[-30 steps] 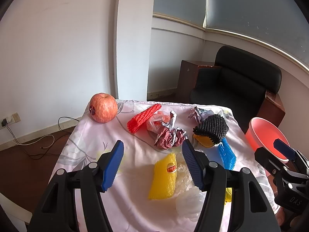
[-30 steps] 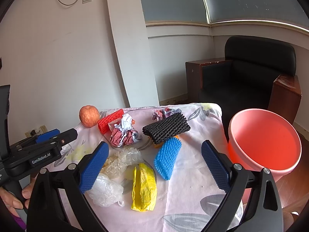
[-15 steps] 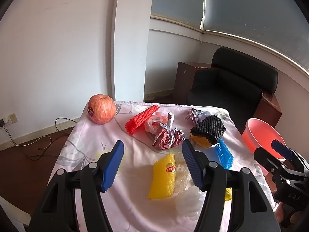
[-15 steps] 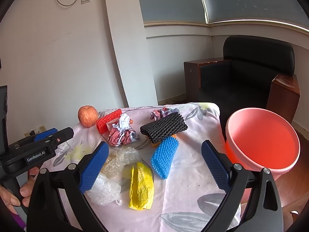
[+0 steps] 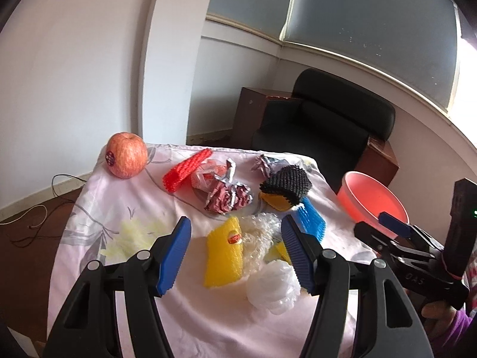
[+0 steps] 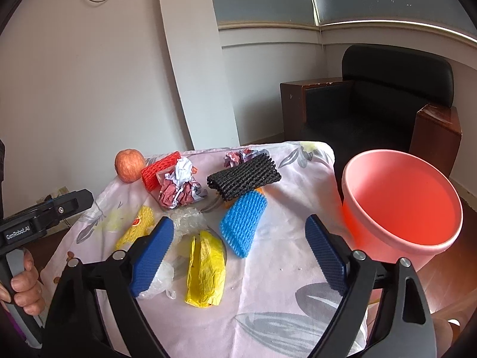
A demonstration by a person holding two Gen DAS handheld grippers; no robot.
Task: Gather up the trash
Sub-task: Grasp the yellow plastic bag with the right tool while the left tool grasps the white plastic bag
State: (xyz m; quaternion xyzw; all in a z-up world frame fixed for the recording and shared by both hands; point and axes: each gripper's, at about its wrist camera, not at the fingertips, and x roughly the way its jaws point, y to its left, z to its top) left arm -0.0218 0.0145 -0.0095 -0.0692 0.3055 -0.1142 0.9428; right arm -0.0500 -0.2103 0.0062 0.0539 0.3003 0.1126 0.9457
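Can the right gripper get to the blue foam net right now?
Probably yes. The right gripper is open and empty, and the blue foam net lies on the table just ahead of it with nothing lying on it; only its far end sits by the black net.

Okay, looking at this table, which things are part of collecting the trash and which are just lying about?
Part of the job:
- pink bin
- crumpled paper
- blue foam net
- black foam net
- yellow foam net
- yellow wrapper

Just lying about:
- apple
- armchair

Both wrist cameras look obliquely down, sharing the table (image 5: 125, 208).
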